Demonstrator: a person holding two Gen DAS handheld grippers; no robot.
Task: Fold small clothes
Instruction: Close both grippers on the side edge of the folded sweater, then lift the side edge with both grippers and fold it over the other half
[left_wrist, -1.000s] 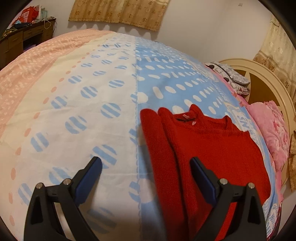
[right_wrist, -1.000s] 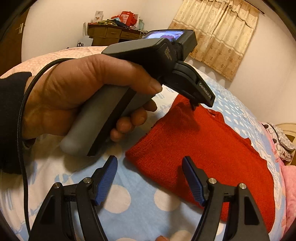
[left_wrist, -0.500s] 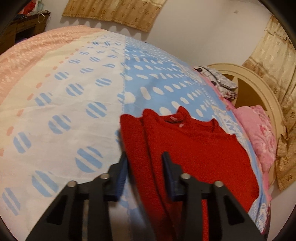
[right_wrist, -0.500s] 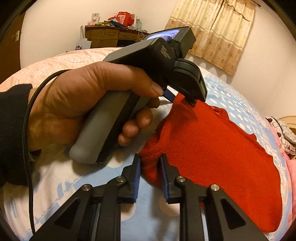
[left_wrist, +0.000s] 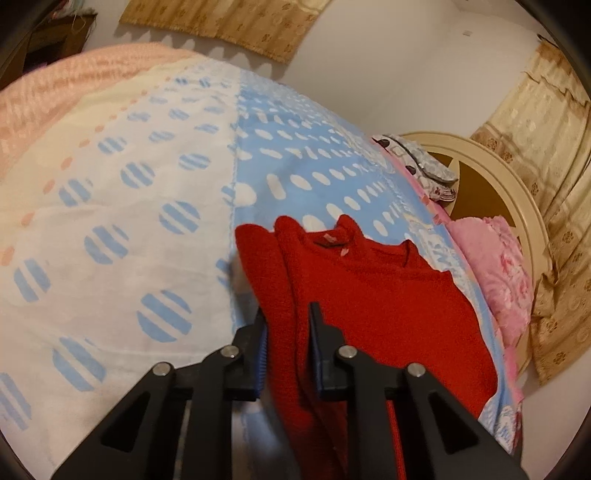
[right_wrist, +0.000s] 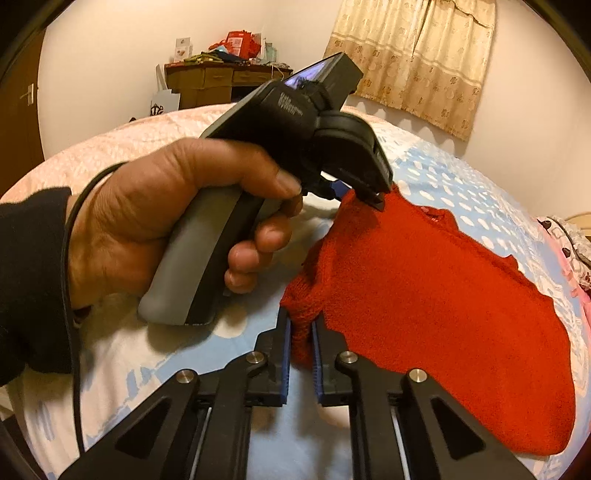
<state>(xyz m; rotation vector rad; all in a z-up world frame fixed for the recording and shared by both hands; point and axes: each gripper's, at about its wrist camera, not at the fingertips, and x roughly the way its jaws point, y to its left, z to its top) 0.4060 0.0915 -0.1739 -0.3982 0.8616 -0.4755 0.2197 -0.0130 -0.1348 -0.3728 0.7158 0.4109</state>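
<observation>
Sweater: a red knit sweater (left_wrist: 388, 306) lies on the bed, neck end away from the person, one sleeve already folded in along its left side.
Left gripper: the left gripper (left_wrist: 288, 343) has just been closing and now pinches that folded left edge, red knit filling the gap between its pads.
Right gripper: the right gripper (right_wrist: 300, 339) has just been closing too, and is clamped on a bunched corner of the hem at the near end.
Hand: the person's left hand (right_wrist: 162, 229) wraps the other tool's handle, close above the cover.
Biggest risk: in my judgement the thick knit may slide out of one grip once it is lifted, since each bite takes only an edge; the fold would then land crooked.
Second risk: the two grips sit on the same side, so an uneven pull could drag the whole sweater across the cover instead of turning it over.
Smaller risk: the tucked sleeve may fall open when that edge rises.
Smallest risk: the cable (right_wrist: 72, 295) trailing from the hand could snag.
Surface: a soft bed cover (left_wrist: 122, 229), pink, white and blue with dots; it gives and may wrinkle underneath.
Room: pale walls, tan curtains (right_wrist: 413, 55), a cluttered wooden desk (right_wrist: 221, 83), a cream headboard (left_wrist: 491, 184), pink pillows (left_wrist: 491, 266).
</observation>
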